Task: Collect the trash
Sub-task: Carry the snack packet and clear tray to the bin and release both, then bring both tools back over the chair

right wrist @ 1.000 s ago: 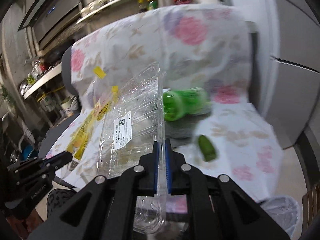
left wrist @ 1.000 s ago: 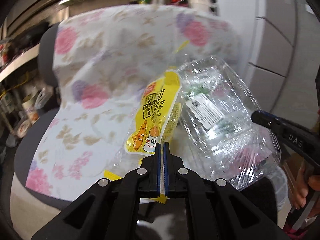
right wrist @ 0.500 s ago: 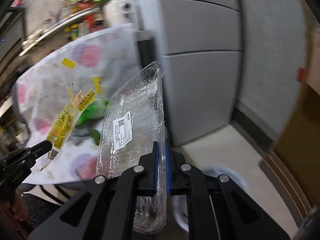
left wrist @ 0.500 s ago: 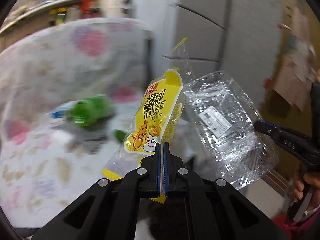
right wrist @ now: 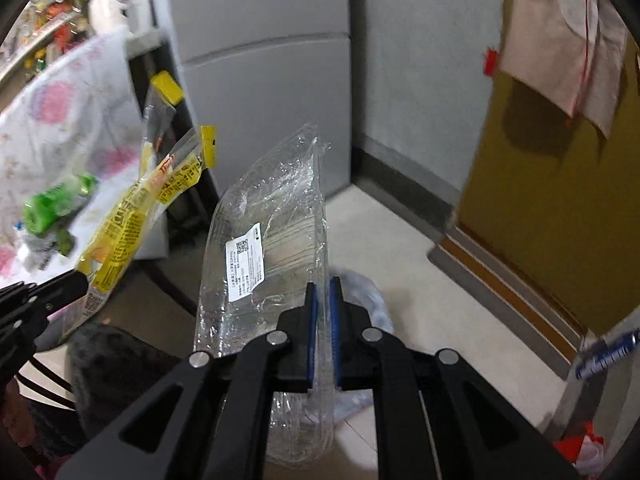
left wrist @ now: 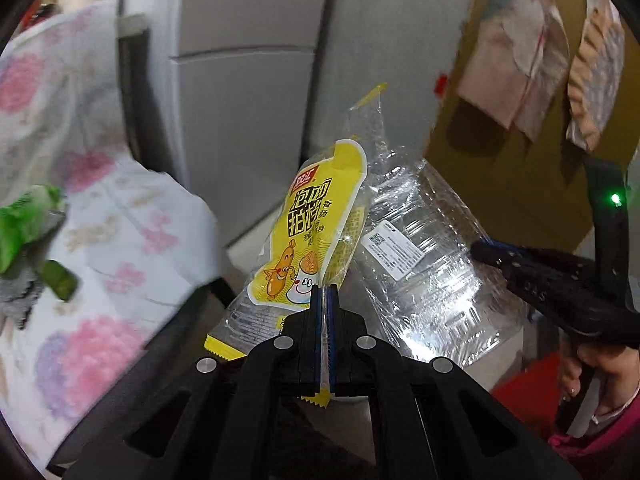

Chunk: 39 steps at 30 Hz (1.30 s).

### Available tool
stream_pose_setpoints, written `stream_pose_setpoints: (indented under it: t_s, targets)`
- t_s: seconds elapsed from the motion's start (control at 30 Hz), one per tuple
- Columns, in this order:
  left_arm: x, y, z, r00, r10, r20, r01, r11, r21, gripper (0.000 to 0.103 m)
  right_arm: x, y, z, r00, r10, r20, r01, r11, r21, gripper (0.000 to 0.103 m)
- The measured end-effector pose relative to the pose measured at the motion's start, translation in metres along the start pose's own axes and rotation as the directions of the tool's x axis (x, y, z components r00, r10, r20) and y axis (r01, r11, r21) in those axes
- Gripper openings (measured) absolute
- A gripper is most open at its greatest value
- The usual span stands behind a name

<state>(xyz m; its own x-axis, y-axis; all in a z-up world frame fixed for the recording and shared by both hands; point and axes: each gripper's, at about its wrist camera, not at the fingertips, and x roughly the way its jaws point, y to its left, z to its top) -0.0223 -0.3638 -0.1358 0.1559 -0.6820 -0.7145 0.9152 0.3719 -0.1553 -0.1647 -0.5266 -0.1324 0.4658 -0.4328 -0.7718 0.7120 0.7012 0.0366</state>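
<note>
A yellow snack wrapper [left wrist: 316, 216] with a cartoon sausage stands up from my left gripper [left wrist: 324, 292], which is shut on its lower edge. To its right is a clear plastic food tray [left wrist: 420, 264] with a white label, pinched at its edge by my right gripper [left wrist: 480, 248]. In the right wrist view, the right gripper [right wrist: 322, 284] is shut on the clear tray [right wrist: 264, 232]. The yellow wrapper [right wrist: 132, 216] hangs at the left from the left gripper [right wrist: 76, 280]. Both items are held in the air over the floor.
A floral-covered chair [left wrist: 120, 240] at the left carries a green bottle [left wrist: 24, 220] and a green cap [left wrist: 60, 280]. A grey cabinet [right wrist: 260, 80] stands behind. A brown door [right wrist: 560, 200] with hanging cloths is at the right. A crumpled clear bag [right wrist: 372, 304] lies below the right gripper.
Both grippers have swung right, away from the floral chair and towards the floor by the grey cabinet and brown door. Each keeps its hold on its item.
</note>
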Motion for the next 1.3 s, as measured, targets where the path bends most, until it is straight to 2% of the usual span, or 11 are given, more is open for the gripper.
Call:
stream_pose_setpoints:
  t_s: [0.23,0.33,0.4,0.43,0.47,0.53,0.73,0.87,0.97,1.13,1.3]
  targets:
    - [0.051,-0.014,0.002,0.992,-0.027,-0.125,0.030,0.999,0.022,0.004,0.061,-0.006,-0.014,0.989,-0.003,-0.147,0.007,1.000,0.022,0.008]
    - [0.071,-0.015,0.006,0.987,-0.041,-0.159,0.044,0.999,0.018,0.009,0.085,-0.008,-0.016,0.981,0.007,-0.194,0.002,0.999,0.047,0.011]
    - [0.079,-0.016,0.007,0.983,-0.034,-0.182,0.037,0.999,0.013,0.019,0.091,-0.011,-0.017,0.979,0.034,-0.203,-0.019,0.997,0.077,0.024]
    - [0.082,-0.015,0.008,0.982,-0.029,-0.186,0.031,0.999,0.008,0.033,0.091,-0.011,-0.015,0.979,0.028,-0.200,-0.012,0.997,0.082,0.042]
    - [0.082,-0.014,0.008,0.983,-0.032,-0.183,0.032,0.999,0.000,0.046,0.089,-0.012,-0.013,0.982,0.026,-0.186,-0.011,0.996,0.083,0.050]
    - [0.079,-0.010,0.008,0.985,-0.042,-0.170,0.040,0.999,-0.014,0.052,0.084,-0.012,-0.009,0.985,0.023,-0.169,-0.009,0.997,0.080,0.051]
    - [0.049,0.007,0.011,0.995,0.022,-0.099,-0.025,0.999,-0.033,0.055,0.053,-0.021,0.009,0.997,-0.001,-0.075,0.009,0.995,0.100,0.051]
    - [0.027,0.021,0.008,0.995,0.082,-0.063,-0.086,0.995,-0.055,0.056,0.021,-0.017,0.019,1.000,-0.010,0.008,0.009,0.995,0.098,0.051]
    - [0.011,0.029,0.006,0.990,0.137,-0.045,-0.140,0.987,-0.080,0.056,0.001,-0.006,0.023,0.999,0.005,0.054,-0.010,0.997,0.082,0.051]
    - [-0.026,0.050,-0.009,0.973,0.228,-0.020,-0.229,0.966,-0.123,0.056,-0.022,0.025,0.026,0.991,0.084,0.103,-0.087,0.996,0.026,0.051]
    - [-0.069,0.081,-0.033,0.948,0.318,0.000,-0.310,0.926,-0.214,0.056,-0.036,0.064,0.028,0.977,0.178,0.120,-0.174,0.984,-0.043,0.051]
